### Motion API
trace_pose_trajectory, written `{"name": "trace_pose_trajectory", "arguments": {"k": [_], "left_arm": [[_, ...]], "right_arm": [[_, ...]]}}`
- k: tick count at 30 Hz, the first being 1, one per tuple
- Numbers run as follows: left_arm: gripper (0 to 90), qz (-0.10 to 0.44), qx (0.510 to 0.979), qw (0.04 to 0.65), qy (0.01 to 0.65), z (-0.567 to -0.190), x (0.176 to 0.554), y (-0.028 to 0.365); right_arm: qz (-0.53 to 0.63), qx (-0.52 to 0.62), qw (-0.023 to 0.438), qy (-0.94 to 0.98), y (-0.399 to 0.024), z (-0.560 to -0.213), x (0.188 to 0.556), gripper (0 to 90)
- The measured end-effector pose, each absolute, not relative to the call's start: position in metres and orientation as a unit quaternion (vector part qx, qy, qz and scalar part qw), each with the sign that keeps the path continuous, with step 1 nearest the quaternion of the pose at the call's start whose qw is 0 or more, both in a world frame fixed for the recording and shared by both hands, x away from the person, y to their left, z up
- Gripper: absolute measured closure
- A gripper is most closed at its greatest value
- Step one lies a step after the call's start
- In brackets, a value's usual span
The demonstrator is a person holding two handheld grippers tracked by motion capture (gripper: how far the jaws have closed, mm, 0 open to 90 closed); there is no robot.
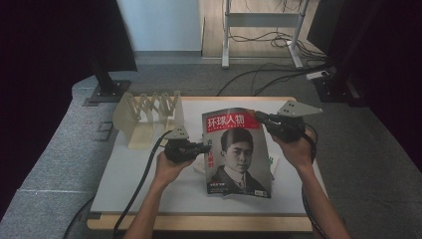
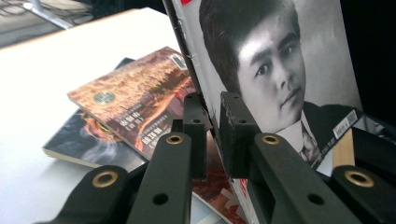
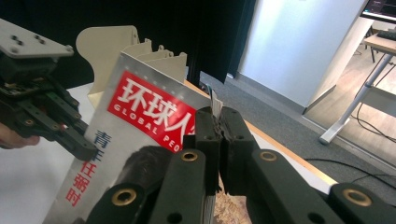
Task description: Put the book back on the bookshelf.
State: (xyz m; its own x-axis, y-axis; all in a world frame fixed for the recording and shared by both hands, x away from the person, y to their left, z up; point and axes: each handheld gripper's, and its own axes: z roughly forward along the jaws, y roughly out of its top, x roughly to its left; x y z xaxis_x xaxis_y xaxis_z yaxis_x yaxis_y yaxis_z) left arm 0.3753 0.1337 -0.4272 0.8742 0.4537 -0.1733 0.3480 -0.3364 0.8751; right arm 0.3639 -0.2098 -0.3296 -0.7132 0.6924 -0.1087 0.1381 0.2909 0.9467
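Forearms enter from 6 o'clock in the high view, each hand carrying a gripper. Tabletop point(image 1: 149, 194), white, takes up most of the scene; a cream slotted rack point(image 1: 149, 117) stands at its 10 o'clock corner.

Magazine point(image 1: 236, 152): held up off the tabletop near centre, cover facing the person, portrait and a red title block visible. Beneath and beside it lie two other books point(image 2: 126, 105), stacked loosely, flat on the tabletop.

Left gripper point(image 1: 205, 148): jaws closed down on the magazine's spine edge, at 9 o'clock of the cover, about mid-height; the left gripper view shows the pads pinching that edge. Right gripper point(image 1: 260, 117): jaws clamped on the top right corner, at 1 o'clock of the cover; page edges show between the pads in the right gripper view.

Handling judgement: light, thin, floppy. Glossy cover likely slick, so a pinch on loose pages could slip or tear them. Spine edge is the stiffest hold; a corner grip alone would let the sheet sag. Two holds well apart keep it flat. Rack slots look narrow, so it probably needs to go in spine or bottom edge first.
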Motion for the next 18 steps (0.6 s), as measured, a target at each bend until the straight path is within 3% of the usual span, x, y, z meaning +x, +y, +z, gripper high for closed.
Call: {"name": "trace_pose_trajectory", "arguments": {"k": [8, 18], "left_arm": [[84.0, 0.076, 0.805, 0.539, 0.236, -0.41, 0.368, 0.139], [87.3, 0.154, 0.789, 0.555, 0.215, -0.387, 0.356, 0.143]], "right_arm": [[0.54, 0.277, 0.266, 0.749, -0.215, -0.322, 0.363, 86.4], [0.564, 0.272, 0.281, 0.727, -0.22, -0.31, 0.357, 86.4]]}}
